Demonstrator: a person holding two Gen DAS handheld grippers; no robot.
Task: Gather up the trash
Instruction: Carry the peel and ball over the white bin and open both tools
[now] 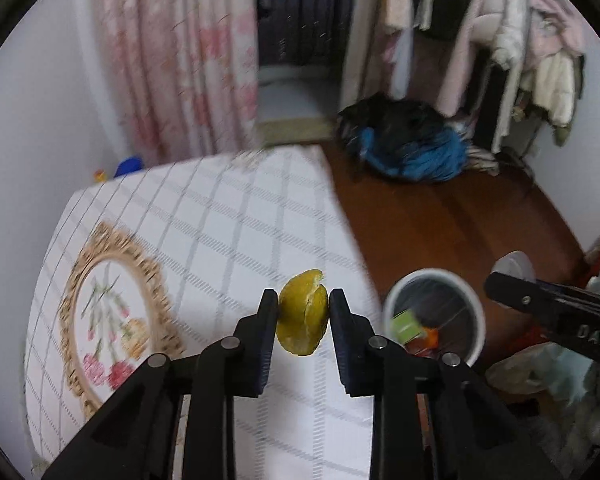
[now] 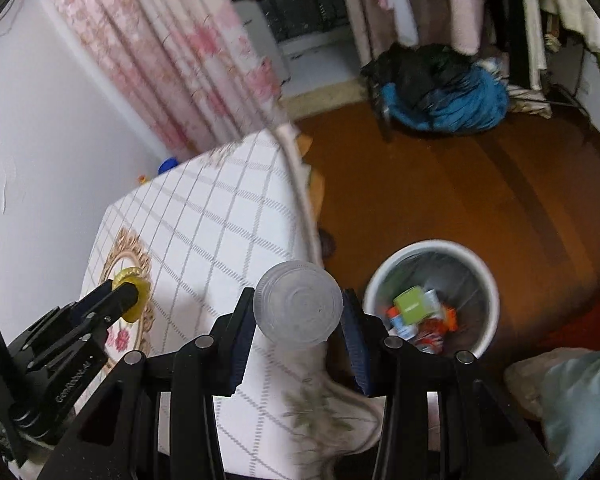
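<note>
My left gripper (image 1: 303, 307) is shut on a yellow citrus peel (image 1: 303, 312) and holds it above the checked tablecloth (image 1: 228, 232). Seen from the right wrist view, that left gripper (image 2: 130, 296) and the peel (image 2: 134, 292) hang over the table's left part. My right gripper (image 2: 298, 312) is shut on a clear plastic cup (image 2: 298, 306), bottom facing the camera, near the table's right edge. In the left wrist view the right gripper (image 1: 500, 280) and the cup (image 1: 514, 266) show at the right. A white trash bin (image 2: 432, 296) with wrappers inside stands on the floor, right of the table; the bin (image 1: 434, 316) is also in the left wrist view.
An embroidered round mat with a gold border (image 1: 112, 316) lies on the table. A pile of black and blue clothes (image 2: 440, 88) sits on the brown wooden floor (image 2: 460, 184). Pink curtains (image 1: 180, 60) and hanging garments (image 1: 520, 40) fill the back. Pale bags (image 2: 572, 392) lie at lower right.
</note>
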